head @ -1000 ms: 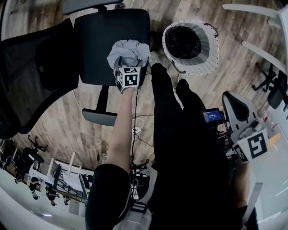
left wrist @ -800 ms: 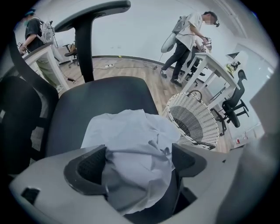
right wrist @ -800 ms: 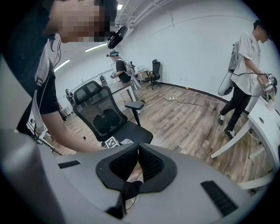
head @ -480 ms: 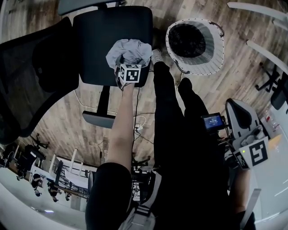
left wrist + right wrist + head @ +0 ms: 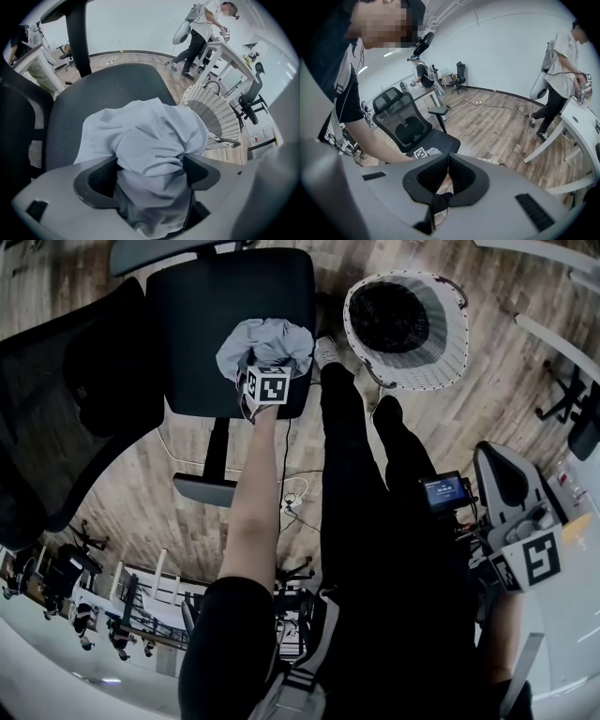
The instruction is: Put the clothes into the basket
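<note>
A crumpled pale grey garment [image 5: 265, 339] lies on the seat of a black office chair [image 5: 202, 329]. My left gripper [image 5: 262, 371] is shut on the garment [image 5: 147, 140], whose cloth bunches up between the two jaws. The white woven basket [image 5: 406, 317] stands on the wood floor to the chair's right, and in the left gripper view the basket [image 5: 213, 115] shows just beyond the seat. My right gripper [image 5: 525, 561] is held back at my right side, far from the chair; its jaws [image 5: 447, 176] are shut with nothing in them.
The chair's mesh backrest [image 5: 66, 390] spreads to the left. My legs and a shoe [image 5: 323, 352] stand between chair and basket. White desks [image 5: 225, 51] and other office chairs [image 5: 251, 101] stand behind the basket. Another person [image 5: 560, 70] stands by a desk.
My left gripper has pushed a little further onto the chair seat into the garment. The right gripper has stayed at my side.
</note>
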Tool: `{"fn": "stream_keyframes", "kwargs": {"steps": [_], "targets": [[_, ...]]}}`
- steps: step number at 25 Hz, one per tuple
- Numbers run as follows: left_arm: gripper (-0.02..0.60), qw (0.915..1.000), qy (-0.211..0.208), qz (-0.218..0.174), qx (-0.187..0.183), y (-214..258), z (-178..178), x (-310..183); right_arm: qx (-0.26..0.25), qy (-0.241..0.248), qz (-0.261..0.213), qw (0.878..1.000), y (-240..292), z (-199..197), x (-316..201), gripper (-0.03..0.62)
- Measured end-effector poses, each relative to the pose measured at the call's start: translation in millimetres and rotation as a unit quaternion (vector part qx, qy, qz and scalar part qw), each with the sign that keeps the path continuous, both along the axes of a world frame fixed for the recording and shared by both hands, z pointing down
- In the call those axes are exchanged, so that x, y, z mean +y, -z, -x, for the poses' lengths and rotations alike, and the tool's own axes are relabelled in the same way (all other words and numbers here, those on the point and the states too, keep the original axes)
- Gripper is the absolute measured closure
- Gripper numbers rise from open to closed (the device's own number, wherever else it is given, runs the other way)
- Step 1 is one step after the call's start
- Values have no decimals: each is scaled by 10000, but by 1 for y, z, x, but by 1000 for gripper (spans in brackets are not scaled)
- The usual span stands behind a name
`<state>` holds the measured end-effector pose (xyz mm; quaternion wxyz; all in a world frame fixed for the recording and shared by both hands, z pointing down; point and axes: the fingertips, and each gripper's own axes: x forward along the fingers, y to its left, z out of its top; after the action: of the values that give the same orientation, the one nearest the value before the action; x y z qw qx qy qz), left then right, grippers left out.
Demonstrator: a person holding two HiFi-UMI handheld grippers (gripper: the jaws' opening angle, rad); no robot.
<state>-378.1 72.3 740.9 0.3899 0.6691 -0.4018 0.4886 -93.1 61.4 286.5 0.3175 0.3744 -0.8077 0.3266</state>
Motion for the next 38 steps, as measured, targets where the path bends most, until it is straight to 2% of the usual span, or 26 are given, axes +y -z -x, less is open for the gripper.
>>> {"fn": "stream_keyframes", "kwargs": {"steps": [2,4,5,8,12,15,21,30,38], "targets": [[155,10000,32,-36,-57,1,4,0,124,-4,28,9999,-2,-3,2,577],[292,9998,106,-77,-165,2,12,-3,136,-26,33,9999,-3,-1,3,577],[326,9997,139,-75,-197,1,15,-4,88,-49,17,9999,-3,2,3,577],[368,9997,116,11,-201,2,17,-5,20,-89,-23,10000,0,3,5,577],[467,9999,16,23,-128,9,14,-8,24,-158,-191,9997,8,0,2,577],[477,9999,-2,70,-93,14,13,-8,187,-167,-209,9995,12,-5,5,577],[479,9999,-125,18,-22,38,11,-9,100,-283,-517,9982,26,-7,5,577],[479,9990,-324,-321,30,97,6,-4,-66,-505,-1165,9919,62,-14,6,577],[479,9987,-414,-298,52,141,-13,23,-185,-853,-1640,9826,81,-45,21,577]]}}
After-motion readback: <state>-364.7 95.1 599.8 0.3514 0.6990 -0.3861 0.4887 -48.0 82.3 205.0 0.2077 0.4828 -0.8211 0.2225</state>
